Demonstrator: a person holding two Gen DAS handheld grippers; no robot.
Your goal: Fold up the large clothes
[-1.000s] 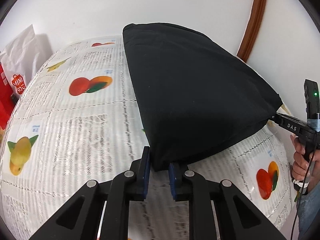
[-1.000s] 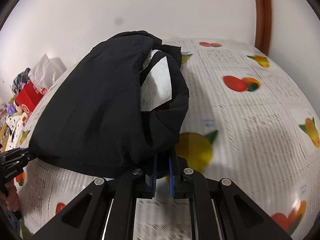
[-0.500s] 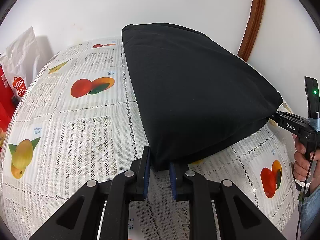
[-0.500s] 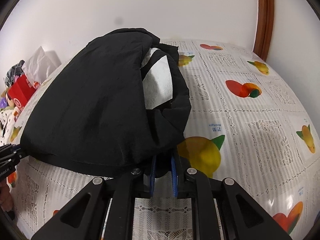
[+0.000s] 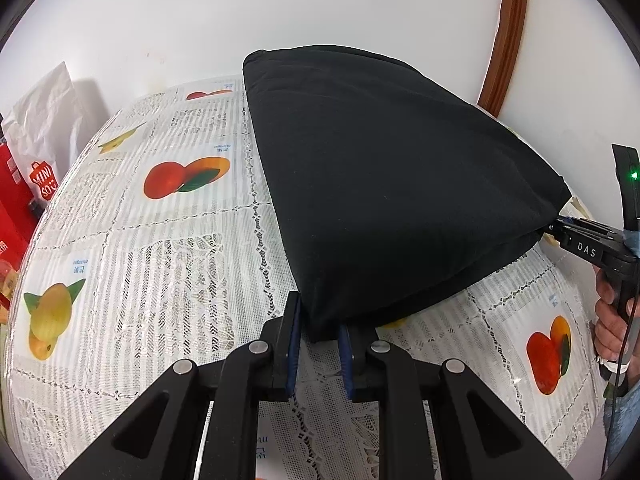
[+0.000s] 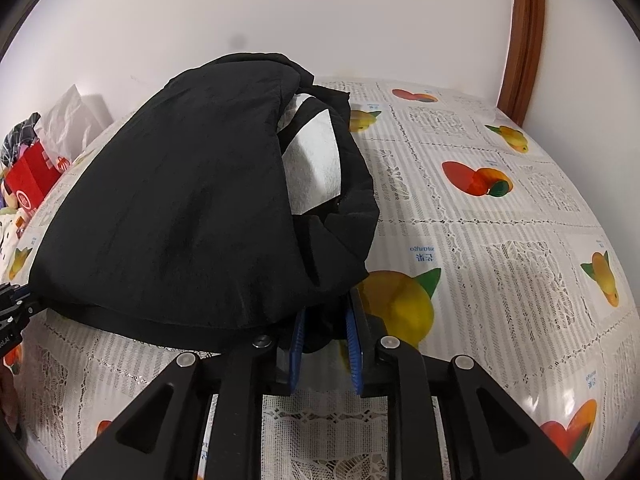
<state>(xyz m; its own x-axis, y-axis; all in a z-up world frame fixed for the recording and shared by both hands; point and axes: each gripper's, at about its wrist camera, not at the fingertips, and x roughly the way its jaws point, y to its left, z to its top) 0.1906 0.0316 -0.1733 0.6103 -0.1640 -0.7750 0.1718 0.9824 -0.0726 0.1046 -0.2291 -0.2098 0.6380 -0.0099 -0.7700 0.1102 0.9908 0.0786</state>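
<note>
Left claw [image 5: 319, 336] clamped on one near corner of the black garment [image 5: 400, 184]; cloth pinched between the blue pads, no gap showing. Right claw [image 6: 325, 320] closed likewise on a bunched wad at the other near corner, with the pads standing a little wider there because of the thicker fabric. Seen from the left wrist too, off to the side [image 5: 560, 226], pulling that corner out to a point.

Held so for a reason, most likely: lifted by two corners, with the near edge stretched between them, to hang the fabric flat and free of creases before a fold. Far end apparently resting on the bench [image 5: 160, 260], on its fruit-print cloth [image 6: 480, 240]; near edge raised off it. Draped smooth on the left wrist's side, rumpled on the right wrist's, with a white panel [image 6: 316, 168] showing through an opening.

Judged mid-fold, not finished: layers doubled but loose. Next likely called for carrying both corners forward together, level, to lay the edge down square. Red bag [image 5: 40, 184] well apart, at the bench's far side.
</note>
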